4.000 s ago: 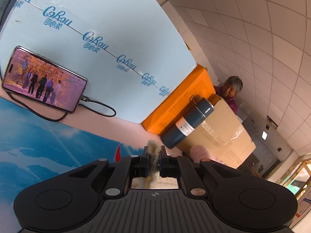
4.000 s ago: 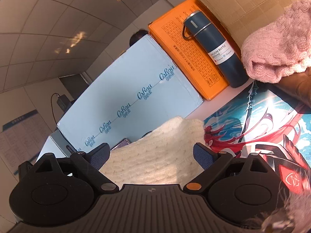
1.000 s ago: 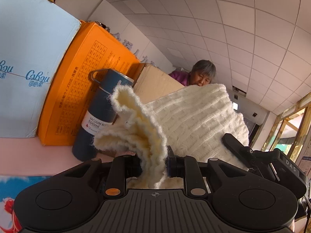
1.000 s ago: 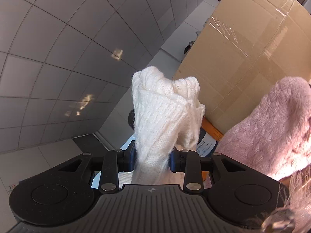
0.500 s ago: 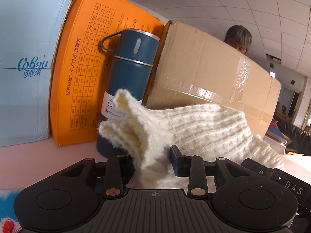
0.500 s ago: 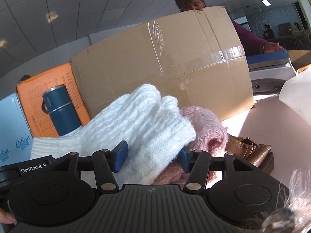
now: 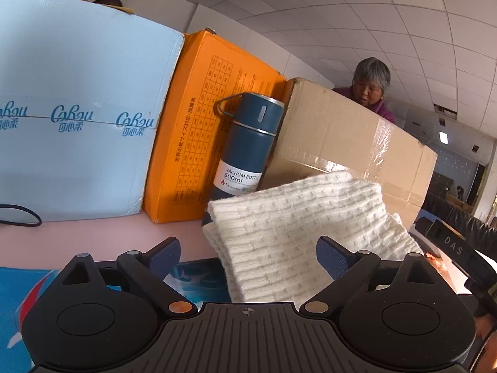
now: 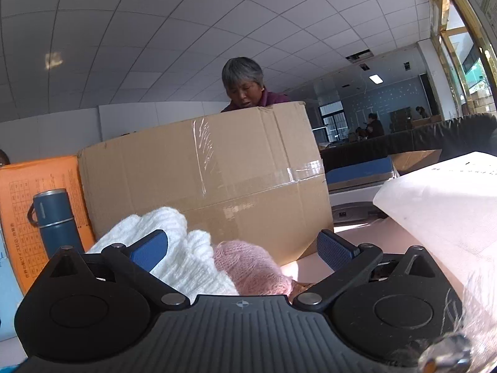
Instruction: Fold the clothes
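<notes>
A folded cream knit sweater [image 7: 298,227] lies in front of the cardboard box, its layered edge facing left. My left gripper [image 7: 248,256] is open, its blue pads spread to either side of the sweater without gripping it. In the right wrist view the same cream sweater [image 8: 183,251] rests beside a folded pink knit garment [image 8: 248,264]. My right gripper [image 8: 242,247] is open too; its left pad is over the cream knit and nothing is held.
A taped cardboard box [image 8: 205,186], an orange box [image 7: 211,124] and a light blue box [image 7: 80,108] line the back, with a dark blue vacuum bottle [image 7: 248,146] before them. A person [image 8: 245,84] leans behind the cardboard box. White paper [image 8: 441,205] lies at the right.
Both grippers have gone from shut on the cream sweater, held up, to open. The sweater now lies folded beside the pink garment, and both grippers have drawn back slightly.
</notes>
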